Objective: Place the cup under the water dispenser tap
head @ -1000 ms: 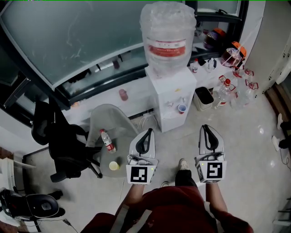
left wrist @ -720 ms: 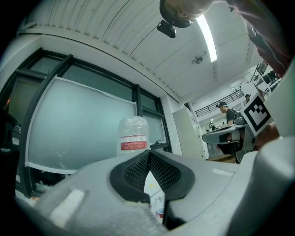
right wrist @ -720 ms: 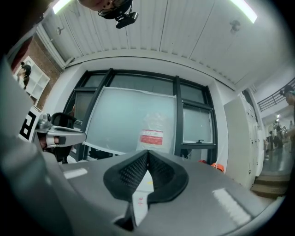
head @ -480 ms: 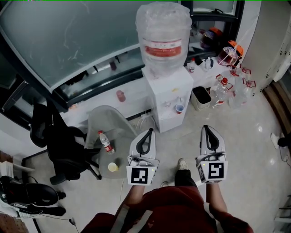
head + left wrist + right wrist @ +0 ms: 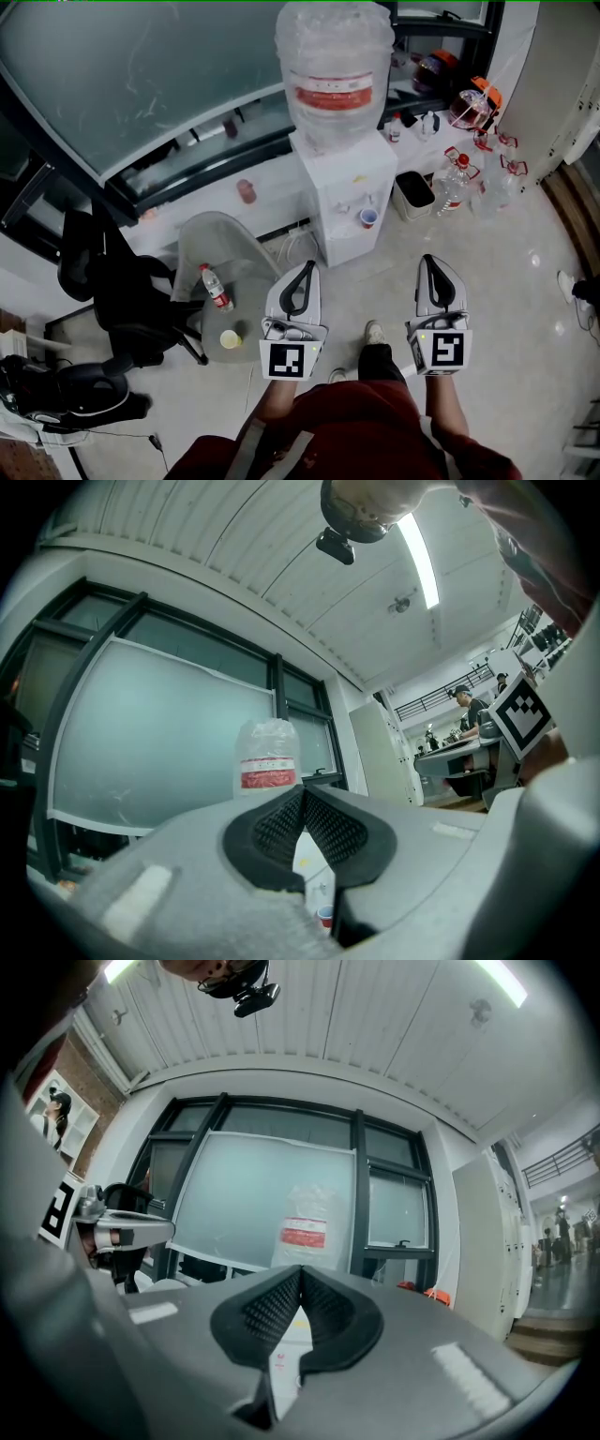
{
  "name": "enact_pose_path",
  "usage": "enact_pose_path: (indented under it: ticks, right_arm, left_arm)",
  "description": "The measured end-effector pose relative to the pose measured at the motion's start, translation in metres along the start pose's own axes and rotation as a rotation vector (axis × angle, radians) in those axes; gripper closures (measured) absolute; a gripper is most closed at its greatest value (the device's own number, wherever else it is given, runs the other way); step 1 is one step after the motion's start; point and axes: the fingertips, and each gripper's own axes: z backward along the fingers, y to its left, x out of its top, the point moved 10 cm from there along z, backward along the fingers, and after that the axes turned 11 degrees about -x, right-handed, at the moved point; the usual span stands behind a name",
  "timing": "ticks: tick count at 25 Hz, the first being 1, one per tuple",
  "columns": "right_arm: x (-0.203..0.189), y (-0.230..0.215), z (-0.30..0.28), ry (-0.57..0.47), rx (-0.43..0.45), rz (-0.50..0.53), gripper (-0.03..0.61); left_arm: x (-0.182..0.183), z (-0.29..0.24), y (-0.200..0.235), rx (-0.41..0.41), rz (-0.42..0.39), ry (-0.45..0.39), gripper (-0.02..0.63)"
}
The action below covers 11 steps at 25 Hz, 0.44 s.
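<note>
A small red-and-white cup (image 5: 368,218) stands in the recess of the white water dispenser (image 5: 339,173), just below its taps. A large clear bottle (image 5: 335,70) sits on top. My left gripper (image 5: 306,269) and right gripper (image 5: 430,261) hang side by side, well short of the dispenser and pointing toward it. Both are shut with nothing between the pads. In the left gripper view the pads meet at the tips of the left gripper (image 5: 303,794), and the cup (image 5: 324,917) shows below them. In the right gripper view the right gripper (image 5: 301,1274) is shut in front of the bottle (image 5: 305,1227).
A round glass table (image 5: 211,246) to the left carries a water bottle (image 5: 215,286) and a yellow cup (image 5: 230,339). A black office chair (image 5: 122,291) stands beside it. Right of the dispenser are a bin (image 5: 412,195) and several empty jugs (image 5: 469,178). The person's shoe (image 5: 374,333) is on the floor between the grippers.
The head view has drifted, so the dispenser and cup sit slightly higher and further left. Both grippers have kept their places.
</note>
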Motion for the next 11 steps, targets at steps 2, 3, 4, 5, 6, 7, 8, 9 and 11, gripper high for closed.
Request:
enact_pose_path:
  ticks: [2, 3, 4, 5, 6, 7, 8, 9, 11]
  right_arm:
    - [-0.002, -0.003, -0.001, 0.008, 0.002, 0.004, 0.577]
    - [-0.001, -0.004, -0.002, 0.006, -0.001, 0.005, 0.577]
    - [-0.001, -0.005, -0.003, 0.006, -0.001, 0.008, 0.577]
    - [-0.002, -0.007, -0.004, 0.013, 0.003, 0.014, 0.577]
    - [-0.003, -0.008, -0.006, 0.019, 0.007, 0.019, 0.577]
    - [-0.004, -0.009, -0.007, 0.022, 0.009, 0.020, 0.577]
    - [-0.006, -0.010, -0.008, 0.023, 0.008, 0.018, 0.577]
    - [-0.008, -0.011, -0.010, 0.024, 0.006, 0.015, 0.577]
    - [-0.012, -0.012, -0.013, 0.029, 0.002, 0.009, 0.577]
  left_arm:
    - [0.000, -0.002, 0.000, -0.001, 0.001, 0.005, 0.615]
    - [0.000, -0.003, 0.000, -0.002, -0.002, 0.007, 0.615]
    - [0.000, -0.005, 0.000, -0.003, -0.007, 0.007, 0.615]
    - [0.001, -0.006, 0.001, -0.004, -0.011, 0.006, 0.615]
    - [0.001, -0.008, 0.002, -0.003, -0.011, 0.004, 0.615]
    - [0.001, -0.009, 0.003, -0.001, -0.008, 0.002, 0.615]
    - [0.000, -0.011, 0.003, 0.001, -0.004, 0.001, 0.615]
    - [0.000, -0.012, 0.004, 0.003, -0.002, 0.000, 0.615]
    - [-0.001, -0.015, 0.006, 0.006, -0.002, -0.005, 0.615]
